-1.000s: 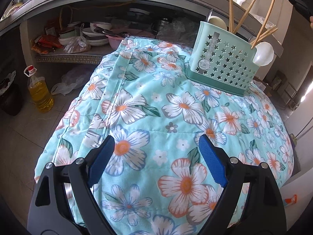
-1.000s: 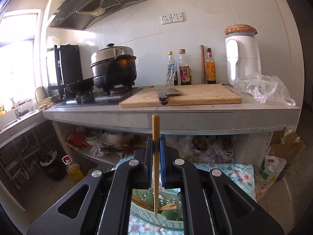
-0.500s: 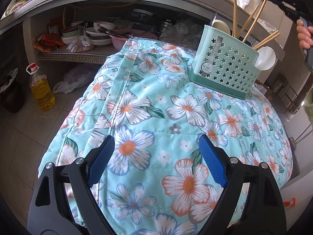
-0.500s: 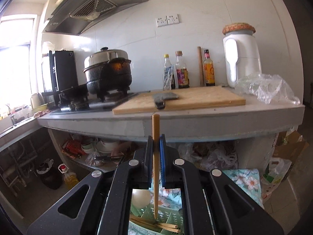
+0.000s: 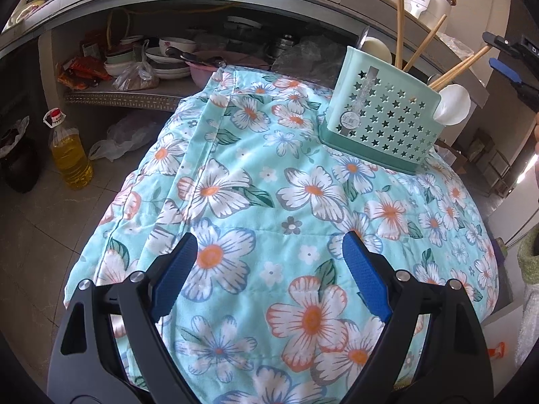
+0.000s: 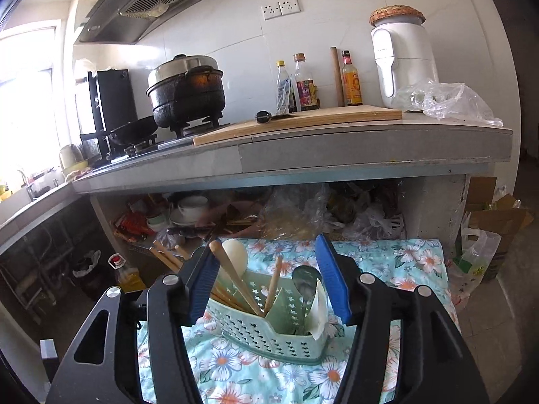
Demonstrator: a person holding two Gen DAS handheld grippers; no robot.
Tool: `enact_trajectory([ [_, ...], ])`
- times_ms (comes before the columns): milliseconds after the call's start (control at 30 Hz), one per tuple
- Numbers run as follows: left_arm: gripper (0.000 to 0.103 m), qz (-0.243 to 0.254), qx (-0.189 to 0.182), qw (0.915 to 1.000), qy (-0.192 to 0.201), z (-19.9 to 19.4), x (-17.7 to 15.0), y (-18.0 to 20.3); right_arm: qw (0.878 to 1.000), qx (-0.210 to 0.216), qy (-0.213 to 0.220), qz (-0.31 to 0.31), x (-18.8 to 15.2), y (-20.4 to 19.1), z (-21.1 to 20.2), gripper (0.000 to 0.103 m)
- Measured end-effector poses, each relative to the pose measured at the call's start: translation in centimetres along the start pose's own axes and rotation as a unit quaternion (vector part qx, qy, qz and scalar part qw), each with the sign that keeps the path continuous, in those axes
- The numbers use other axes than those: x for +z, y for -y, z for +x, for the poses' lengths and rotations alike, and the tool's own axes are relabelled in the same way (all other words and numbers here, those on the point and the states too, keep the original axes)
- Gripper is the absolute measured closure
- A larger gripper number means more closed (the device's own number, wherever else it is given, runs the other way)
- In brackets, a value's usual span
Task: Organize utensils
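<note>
Right wrist: gripper above holder.

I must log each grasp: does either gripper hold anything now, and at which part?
Nothing is held. The right gripper has just been opening above the green holder, nothing pressed between its jaws. The left gripper is open over the floral cloth.

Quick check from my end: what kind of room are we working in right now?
Most likely a home kitchen: a gas stove carrying a big pot under a range hood, plus a cutting board on the counter.
</note>
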State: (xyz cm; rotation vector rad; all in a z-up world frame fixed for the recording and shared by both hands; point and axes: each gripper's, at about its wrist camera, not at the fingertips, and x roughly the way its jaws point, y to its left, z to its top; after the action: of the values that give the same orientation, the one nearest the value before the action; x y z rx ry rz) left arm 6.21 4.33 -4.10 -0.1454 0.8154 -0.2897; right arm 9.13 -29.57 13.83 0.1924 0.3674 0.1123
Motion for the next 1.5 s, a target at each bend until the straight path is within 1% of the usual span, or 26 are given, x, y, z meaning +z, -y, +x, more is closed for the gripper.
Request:
enact_trajectory([
  [167,0.016,0.005,-0.027,0.9995,0.016,-1.0,0.4,1.8,1.000,-0.002,0.011,0.019,-1.7,1.0,-3.7,0.042],
  [300,0.012,0.010,-0.036,0.9985,0.040,-2.2,1.1,3.2,0.999,-0.004,0.008,0.046,-3.9,2.0,-6.0,0.038],
  [400,0.011,0.014,-0.037,0.9969,0.068,-3.5,1.8,4.1,0.998,-0.014,-0.011,0.062,-6.1,2.4,-6.8,0.034],
  [500,0.009,0.018,-0.037,0.9947,0.094,-4.7,2.4,4.9,0.996,-0.054,-0.041,0.050,-8.6,1.6,-6.8,0.029],
  [600,0.008,0.023,-0.022,0.9934,0.110,-5.5,2.9,5.5,0.993,-0.101,-0.057,0.024,-10.6,0.2,-6.7,0.021],
  [667,0.008,0.024,-0.005,0.9934,0.112,-5.6,3.2,5.9,0.990,-0.130,-0.061,0.000,-11.7,-0.7,-6.6,0.014],
  [700,0.008,0.024,0.005,0.9936,0.111,-5.6,3.3,5.9,0.987,-0.147,-0.062,-0.012,-12.0,-1.2,-6.5,0.013],
  [767,0.008,0.024,0.036,0.9933,0.107,-5.5,3.5,6.2,0.982,-0.175,-0.064,-0.031,-12.3,-1.7,-6.3,0.010],
  [833,0.008,0.031,0.083,0.9903,0.108,-5.3,3.9,6.7,0.978,-0.195,-0.063,-0.044,-12.2,-2.0,-6.0,0.007],
  [867,0.008,0.037,0.099,0.9881,0.111,-5.3,4.1,6.9,0.976,-0.203,-0.063,-0.047,-12.1,-2.0,-5.9,0.007],
  [967,0.008,0.050,0.131,0.9816,0.130,-5.7,5.0,7.7,0.971,-0.227,-0.065,-0.043,-11.7,-1.8,-5.7,0.007],
  [1100,0.008,0.052,0.131,0.9780,0.153,-6.5,6.4,8.9,0.967,-0.243,-0.071,-0.031,-11.4,-1.5,-5.9,0.007],
  [1200,0.008,0.053,0.131,0.9768,0.161,-6.6,7.2,9.8,0.963,-0.256,-0.076,-0.027,-11.3,-1.2,-6.0,0.007],
  [1367,0.008,0.053,0.128,0.9780,0.156,-6.4,7.6,10.8,0.960,-0.268,-0.078,-0.021,-11.3,-0.9,-6.2,0.007],
  [1500,0.008,0.050,0.129,0.9791,0.149,-5.9,7.5,10.9,0.959,-0.269,-0.082,-0.022,-11.4,-0.9,-6.0,0.007],
])
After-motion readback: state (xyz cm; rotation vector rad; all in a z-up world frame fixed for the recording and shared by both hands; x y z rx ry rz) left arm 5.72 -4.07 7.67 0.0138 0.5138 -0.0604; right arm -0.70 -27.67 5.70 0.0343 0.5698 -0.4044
